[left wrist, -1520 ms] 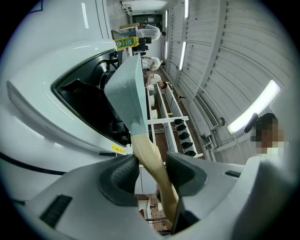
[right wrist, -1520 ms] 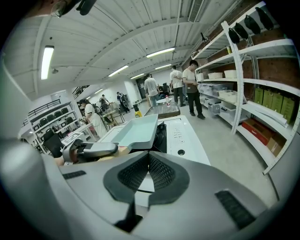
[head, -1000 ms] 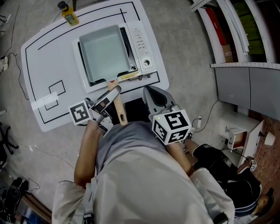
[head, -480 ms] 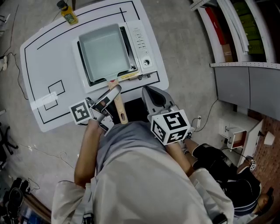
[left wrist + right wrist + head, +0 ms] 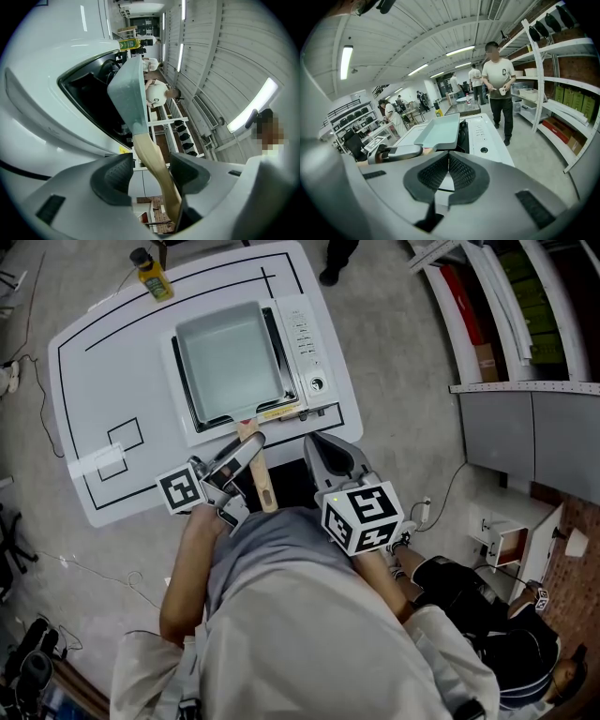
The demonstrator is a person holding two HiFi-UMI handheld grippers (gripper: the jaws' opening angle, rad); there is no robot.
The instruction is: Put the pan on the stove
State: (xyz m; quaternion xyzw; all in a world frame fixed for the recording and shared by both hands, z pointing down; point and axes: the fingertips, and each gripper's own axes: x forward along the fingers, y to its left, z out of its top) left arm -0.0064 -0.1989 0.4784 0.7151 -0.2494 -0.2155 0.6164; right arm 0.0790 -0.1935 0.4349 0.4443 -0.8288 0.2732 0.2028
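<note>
Left gripper view is showing the left gripper point(image 5: 150, 172) opening around the handle point(image 5: 151, 157) of the pan point(image 5: 230, 357) sitting on the stove point(image 5: 306, 334), right gripper point(image 5: 448, 171) clenched empty; withdrawing crookedly is probably risking snagging the handle and dragging the pan askew.

Square grey pan point(image 5: 230, 357) (wooden handle point(image 5: 259, 476)) sits on the white stove point(image 5: 302, 332).

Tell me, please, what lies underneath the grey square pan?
The pan sits on the white stove; the black cooktop shows only as a dark margin round it. The cooktop's middle is covered by the pan.
</note>
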